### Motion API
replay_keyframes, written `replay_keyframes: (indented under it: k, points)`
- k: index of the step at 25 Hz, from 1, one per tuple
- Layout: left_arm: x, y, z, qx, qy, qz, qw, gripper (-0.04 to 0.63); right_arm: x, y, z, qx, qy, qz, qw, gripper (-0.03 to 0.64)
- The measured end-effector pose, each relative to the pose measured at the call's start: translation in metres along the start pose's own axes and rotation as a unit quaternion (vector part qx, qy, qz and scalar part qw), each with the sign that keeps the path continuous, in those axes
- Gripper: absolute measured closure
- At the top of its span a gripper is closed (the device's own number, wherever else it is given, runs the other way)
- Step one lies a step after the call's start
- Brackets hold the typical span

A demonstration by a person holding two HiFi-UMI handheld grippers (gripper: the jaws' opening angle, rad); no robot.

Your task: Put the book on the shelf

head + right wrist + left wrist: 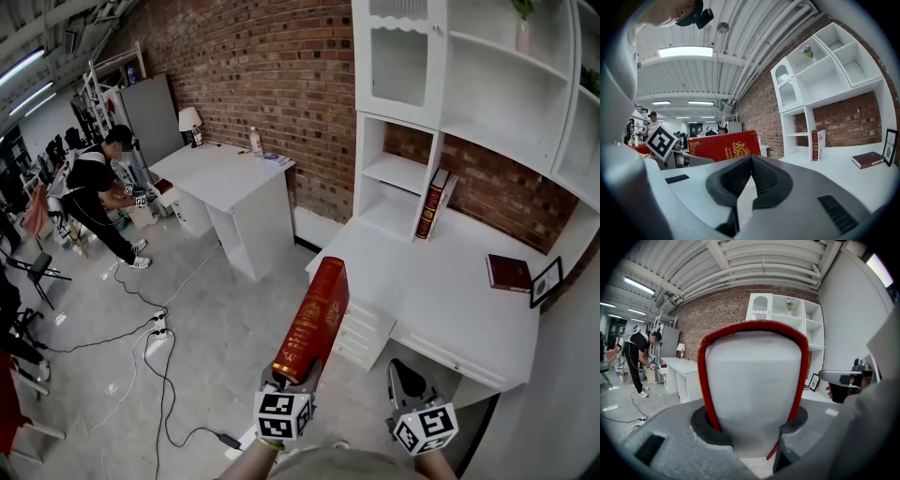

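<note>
Left tongs [752, 427]: clamped on the near end of the book [314, 319]. The pads are pressed against both covers, and the jaws are kept fairly wide apart by the book's thickness.
Right tongs [750, 161]: brought together at the tips, with nothing between them. They are held just beside the left tongs, on the side nearer the table [441, 309].
Book: carried in the air over the floor, short of the table's near edge. Its long axis runs straight away from the left tongs, forward and somewhat upward. The spine appears to be turned uppermost.
Table: set ahead and to the right of the book's far end. A dark book [511, 272] is laid flat near its right end, beside a picture frame [547, 281].
Shelf [398, 173]: stood at the back of the table against the brick wall, well apart from the carried book. In the lowest open compartment a standing book [431, 203] is leaned at the right side, and free room is left beside it.
Deciding relation: the shelf lies ahead and to the right, along the line in which the book already points. It is judged that the book must be carried across the table and turned upright before it can be stood in that compartment. The work falls to the left hand, since the book is held by that hand alone.
</note>
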State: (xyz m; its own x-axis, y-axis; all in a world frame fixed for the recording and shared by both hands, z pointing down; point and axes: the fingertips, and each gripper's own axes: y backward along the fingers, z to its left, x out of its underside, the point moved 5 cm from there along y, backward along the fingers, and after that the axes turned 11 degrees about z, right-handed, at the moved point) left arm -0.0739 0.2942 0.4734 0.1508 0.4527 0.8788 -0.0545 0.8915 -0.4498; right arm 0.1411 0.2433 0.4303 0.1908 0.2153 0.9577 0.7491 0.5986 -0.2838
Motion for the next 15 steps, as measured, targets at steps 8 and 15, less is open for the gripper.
replay_keyframes:
  k: [8,15]
  points:
    - [-0.005,-0.017,-0.018,-0.005,0.004,-0.005,1.0000,0.359,-0.002,0.007,-0.025,-0.003,0.007,-0.004,1.000,0.611]
    - [-0.004,-0.026,-0.028,-0.001,0.005,-0.002,1.0000,0.359,0.000,0.012,-0.037,0.002,0.004,-0.005,1.000,0.611]
